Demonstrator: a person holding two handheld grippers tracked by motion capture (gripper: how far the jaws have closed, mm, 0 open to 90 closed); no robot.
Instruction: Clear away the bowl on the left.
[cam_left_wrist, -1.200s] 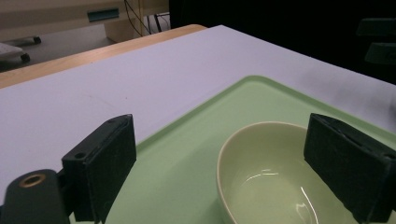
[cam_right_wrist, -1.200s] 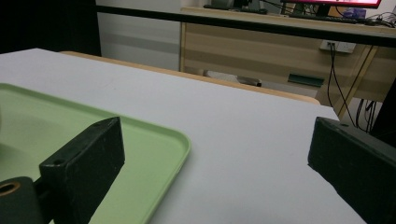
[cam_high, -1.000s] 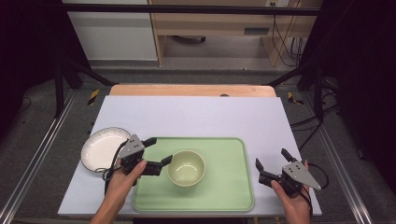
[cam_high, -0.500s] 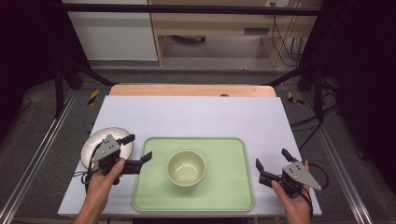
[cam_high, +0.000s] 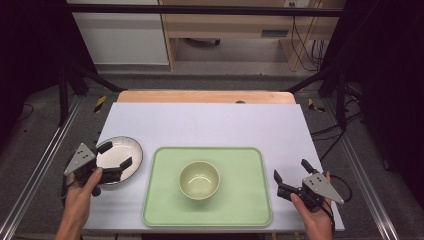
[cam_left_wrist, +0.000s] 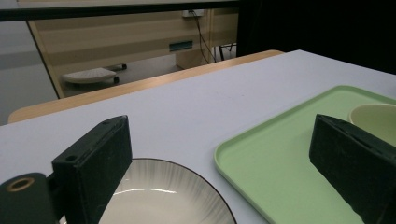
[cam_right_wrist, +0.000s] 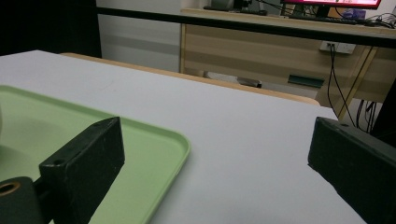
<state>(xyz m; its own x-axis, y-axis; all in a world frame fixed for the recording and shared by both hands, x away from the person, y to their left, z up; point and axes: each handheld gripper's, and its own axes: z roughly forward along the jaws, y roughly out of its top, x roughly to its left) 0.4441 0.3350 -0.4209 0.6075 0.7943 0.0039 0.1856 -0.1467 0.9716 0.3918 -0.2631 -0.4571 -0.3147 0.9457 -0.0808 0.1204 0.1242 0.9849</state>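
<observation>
Left hand-held gripper (cam_high: 111, 161) wide open, empty, over plate (cam_high: 125, 152) left of tray (cam_high: 165, 210). Bowl (cam_high: 199, 179) mid-tray. Right hand-held gripper (cam_high: 291, 177) wide open, empty, right of tray.

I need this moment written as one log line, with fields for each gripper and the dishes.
left gripper: open, over plate | right gripper: open, right of tray | bowl: on tray

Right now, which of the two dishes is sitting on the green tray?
The small yellow-green bowl, in the middle of the green tray. The white dark-rimmed plate lies off the tray, on the white tabletop to its left, under the open left gripper.
</observation>
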